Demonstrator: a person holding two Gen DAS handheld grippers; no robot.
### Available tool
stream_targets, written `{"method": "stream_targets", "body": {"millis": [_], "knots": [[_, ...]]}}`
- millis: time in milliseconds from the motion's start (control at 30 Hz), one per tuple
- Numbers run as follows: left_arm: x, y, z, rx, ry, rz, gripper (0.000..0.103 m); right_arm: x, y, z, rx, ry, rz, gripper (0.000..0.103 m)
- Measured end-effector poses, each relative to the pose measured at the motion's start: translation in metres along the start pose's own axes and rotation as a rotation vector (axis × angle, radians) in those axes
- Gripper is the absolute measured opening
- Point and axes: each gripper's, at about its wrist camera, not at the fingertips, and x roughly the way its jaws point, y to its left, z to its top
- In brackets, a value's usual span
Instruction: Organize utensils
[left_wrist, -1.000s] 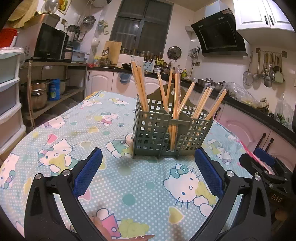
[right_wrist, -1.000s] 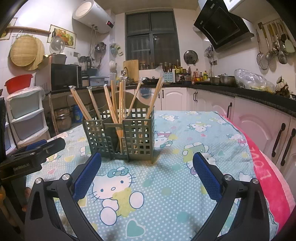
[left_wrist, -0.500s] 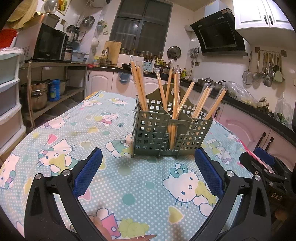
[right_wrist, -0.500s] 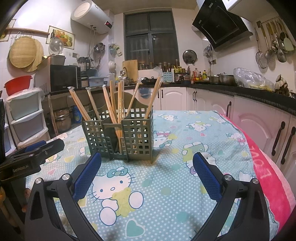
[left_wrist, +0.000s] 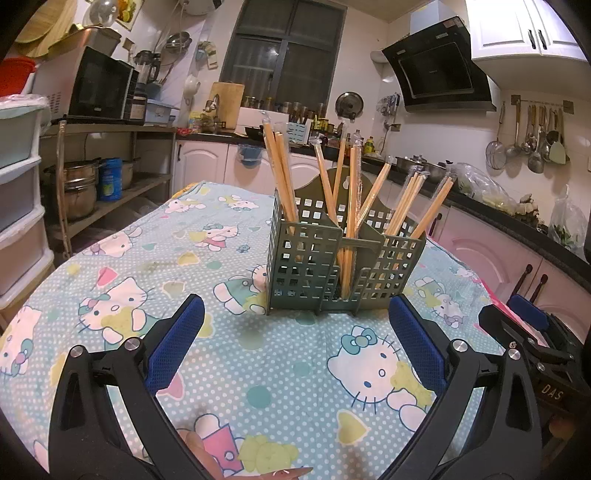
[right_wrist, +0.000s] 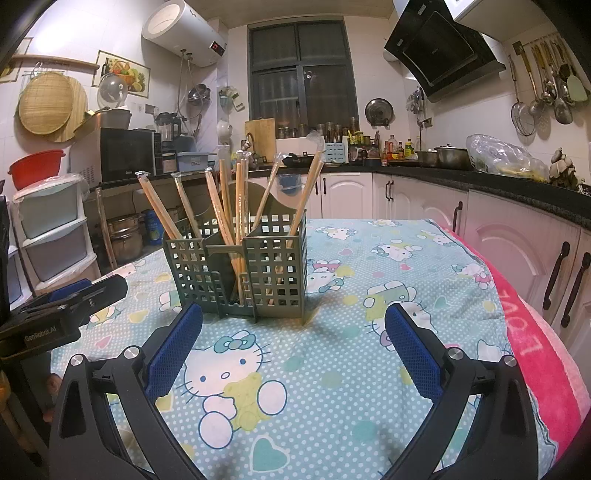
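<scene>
We hold both grippers, left gripper (left_wrist: 295, 343) and right gripper (right_wrist: 293, 341), spread wide and empty; the caddy (left_wrist: 341, 266) of upright chopsticks (left_wrist: 349, 206) stands straight ahead (neither clearly nearer).

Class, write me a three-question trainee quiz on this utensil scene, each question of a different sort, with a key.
1. True or false: the left gripper is shut on a chopstick.
2. Multiple choice: the chopsticks stand in A) a glass jar, B) a green grid-walled utensil holder, C) a drawer.
3. Fill in: the holder stands on a table covered with a ______-print tablecloth.

Key: 1 false, both it and the right gripper are open and empty; 2 B; 3 Hello Kitty.
</scene>
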Motion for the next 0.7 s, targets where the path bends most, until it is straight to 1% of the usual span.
{"method": "stream_targets", "body": {"millis": [700], "knots": [[-0.0008,-0.0006,-0.0008,0.002,0.008,0.0,0.091,0.0003,-0.0007,0.0002,0.001,0.002,-0.001,0.096]]}}
